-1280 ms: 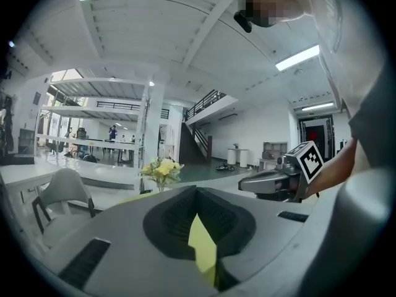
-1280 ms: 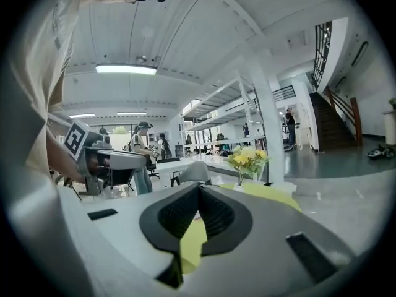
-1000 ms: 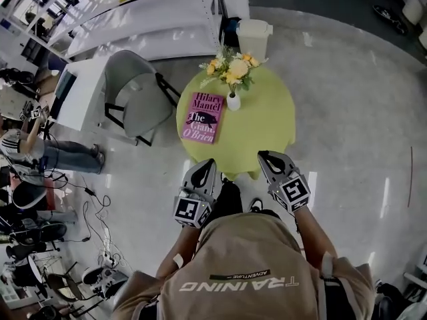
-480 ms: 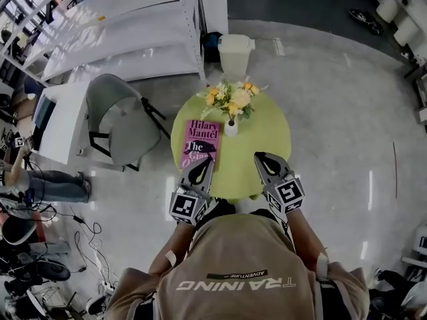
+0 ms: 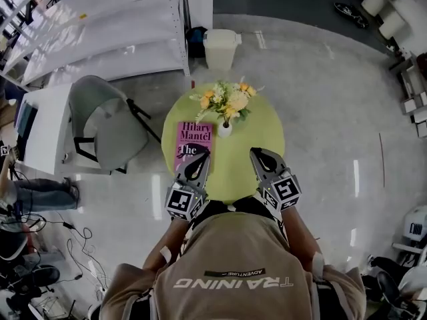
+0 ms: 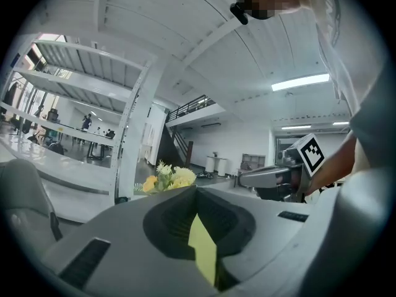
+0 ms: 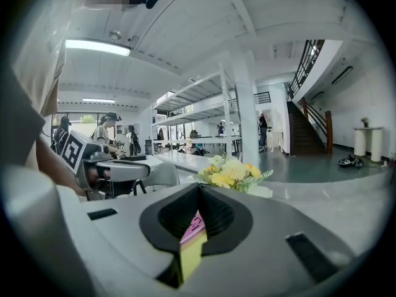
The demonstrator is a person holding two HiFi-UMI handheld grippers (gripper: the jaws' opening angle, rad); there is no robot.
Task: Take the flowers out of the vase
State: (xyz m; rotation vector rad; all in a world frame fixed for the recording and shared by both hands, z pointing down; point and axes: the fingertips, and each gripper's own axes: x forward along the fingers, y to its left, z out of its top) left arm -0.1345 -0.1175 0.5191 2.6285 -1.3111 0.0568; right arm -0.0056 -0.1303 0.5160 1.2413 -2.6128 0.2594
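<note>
A bunch of yellow and white flowers (image 5: pixel 225 99) stands in a small white vase (image 5: pixel 225 129) on the far half of a round green table (image 5: pixel 260 135). A pink book (image 5: pixel 193 141) lies left of the vase. My left gripper (image 5: pixel 200 157) hovers at the book's near end, shut and empty. My right gripper (image 5: pixel 256 153) is over the table's near right part, also shut with nothing in it. The flowers (image 6: pixel 166 178) rise just beyond the closed left gripper (image 6: pixel 197 193). In the right gripper view the flowers (image 7: pixel 232 171) sit ahead of the right gripper (image 7: pixel 199 193).
A grey chair (image 5: pixel 107 122) stands left of the table and a white bin (image 5: pixel 220 48) behind it. Long white shelving (image 5: pixel 100 32) fills the far left. A person's legs (image 5: pixel 37 193) and floor cables (image 5: pixel 77 235) are at the left.
The person has stepped up to the table. Both grippers came forward from short of its near edge to over it, the left one reaching the book. Both stayed shut.
</note>
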